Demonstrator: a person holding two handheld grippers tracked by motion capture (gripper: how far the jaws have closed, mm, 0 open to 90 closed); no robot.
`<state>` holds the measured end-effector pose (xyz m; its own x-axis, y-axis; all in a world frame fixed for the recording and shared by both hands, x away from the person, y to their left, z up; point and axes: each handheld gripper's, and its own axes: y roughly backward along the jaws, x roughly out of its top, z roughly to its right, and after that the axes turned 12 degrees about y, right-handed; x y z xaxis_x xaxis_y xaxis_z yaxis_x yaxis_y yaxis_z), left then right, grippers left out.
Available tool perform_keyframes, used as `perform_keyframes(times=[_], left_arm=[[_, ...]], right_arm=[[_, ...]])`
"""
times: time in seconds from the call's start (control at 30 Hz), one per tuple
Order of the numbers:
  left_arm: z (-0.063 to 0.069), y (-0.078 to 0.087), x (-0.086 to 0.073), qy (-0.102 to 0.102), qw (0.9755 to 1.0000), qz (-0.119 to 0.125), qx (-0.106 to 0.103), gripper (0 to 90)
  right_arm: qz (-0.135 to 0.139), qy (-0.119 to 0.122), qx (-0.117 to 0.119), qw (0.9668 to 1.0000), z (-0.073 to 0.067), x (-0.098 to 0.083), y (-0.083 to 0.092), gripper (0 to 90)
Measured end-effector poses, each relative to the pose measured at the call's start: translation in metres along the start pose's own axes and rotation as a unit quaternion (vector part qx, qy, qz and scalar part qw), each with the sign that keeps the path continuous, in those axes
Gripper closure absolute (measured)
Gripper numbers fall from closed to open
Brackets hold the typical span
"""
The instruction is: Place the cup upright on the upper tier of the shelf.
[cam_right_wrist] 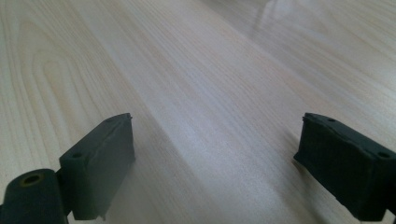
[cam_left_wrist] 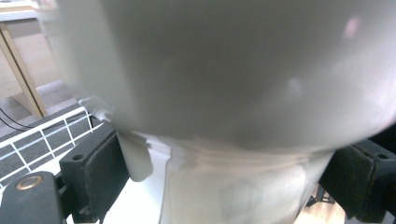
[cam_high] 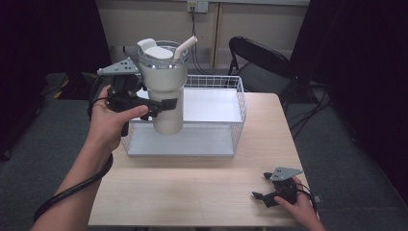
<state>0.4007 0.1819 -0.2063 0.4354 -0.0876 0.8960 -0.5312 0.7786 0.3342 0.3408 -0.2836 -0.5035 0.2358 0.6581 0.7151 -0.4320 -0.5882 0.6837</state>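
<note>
Left gripper (cam_high: 161, 107) clamps tumbler (cam_high: 163, 86), prob. above basket (cam_high: 239, 115); right gripper (cam_right_wrist: 215, 158) jaws apart over table (cam_right_wrist: 187, 70).

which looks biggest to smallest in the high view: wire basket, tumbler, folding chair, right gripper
1. wire basket
2. tumbler, held up nearer the camera by the left gripper, so likely flattered
3. folding chair, farther off and partly hidden, so unsure against the tumbler
4. right gripper

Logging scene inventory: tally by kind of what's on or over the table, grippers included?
Tumbler: 1
Wire basket: 1
Grippers: 2, left gripper clamping the tumbler, right gripper open over the table
Total: 4
</note>
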Motion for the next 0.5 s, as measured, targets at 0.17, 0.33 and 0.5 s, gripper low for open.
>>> perform_keyframes(times=[0.17,0.33,0.5], left_arm=[[-0.001,-0.002,0.005,-0.006,1.0,0.0,0.007,10.4],[-0.004,-0.006,0.012,-0.002,0.9999,0.004,0.015,10.4],[-0.007,-0.009,0.018,-0.001,0.9997,0.009,0.022,10.4]], right_arm=[[0.0,0.001,0.0,1.0,0.0,0.0,0.0,10.2],[0.0,0.001,0.0,1.0,0.0,0.0,0.0,10.2],[-0.001,0.0,0.0,1.0,0.0,0.0,0.0,10.2]])
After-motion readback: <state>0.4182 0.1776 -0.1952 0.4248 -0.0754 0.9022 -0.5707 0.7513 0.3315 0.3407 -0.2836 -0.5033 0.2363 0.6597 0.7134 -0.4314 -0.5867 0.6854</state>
